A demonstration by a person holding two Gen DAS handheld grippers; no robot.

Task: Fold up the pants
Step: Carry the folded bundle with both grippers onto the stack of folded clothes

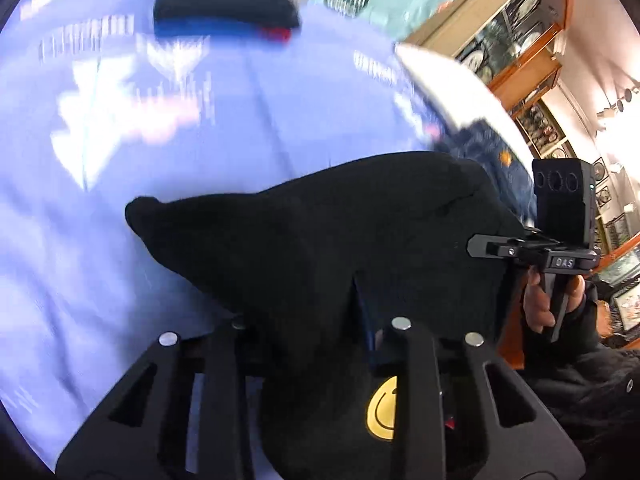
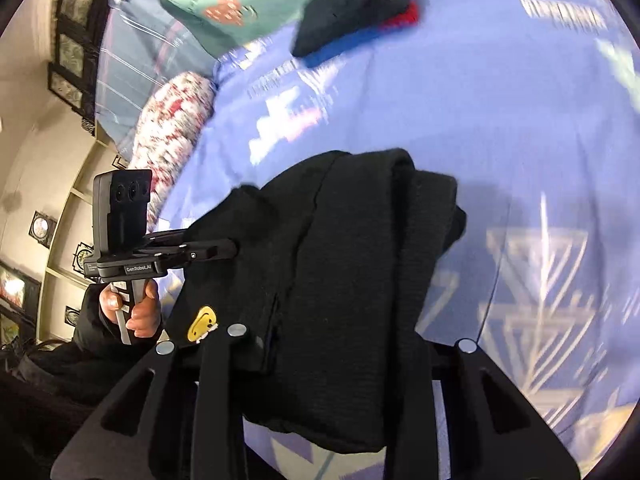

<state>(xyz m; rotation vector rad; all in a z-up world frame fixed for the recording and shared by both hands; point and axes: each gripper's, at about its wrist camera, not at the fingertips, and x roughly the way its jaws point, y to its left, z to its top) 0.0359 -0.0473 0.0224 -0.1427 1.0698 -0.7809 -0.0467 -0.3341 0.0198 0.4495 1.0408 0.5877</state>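
**Ana:** Black knit fabric fills both wrist views. Those are the pants (image 1: pixel 320 232), bunched up above the lilac bedsheet (image 1: pixel 120 200).

**Ben:** Are both claws gripping them?

**Ana:** Yes. The left gripper (image 1: pixel 316 344) has its fingers clamped on a thick fold of the pants, and the cloth spills out past the tips. The right gripper (image 2: pixel 344 340) is closed on another bunch of the same pants (image 2: pixel 340 260), with several layers draped over its fingers.

**Ben:** Any marks on the pants?

**Ana:** A yellow smiley patch (image 1: pixel 382 408), just beside the left gripper's right-hand finger. In the right wrist view the same patch (image 2: pixel 202 322) sits at the pants' left edge.

**Ben:** Can each gripper see the other?

**Ana:** Yes. To the right of the pants, the left wrist view shows the right gripper (image 1: pixel 480 246) with a hand (image 1: pixel 540 304) on its handle. To the left of the pants, the right wrist view shows the left gripper (image 2: pixel 234 250) held by the other hand (image 2: pixel 136 312), its tip touching the cloth.

**Ben:** Anything beyond the pants?

**Ana:** A folded stack of clothes (image 1: pixel 224 0), dark on top with blue and red edges under it, lies well apart from the pants on the sheet. A floral pillow (image 2: pixel 172 128) sits left of the pants in the right wrist view.
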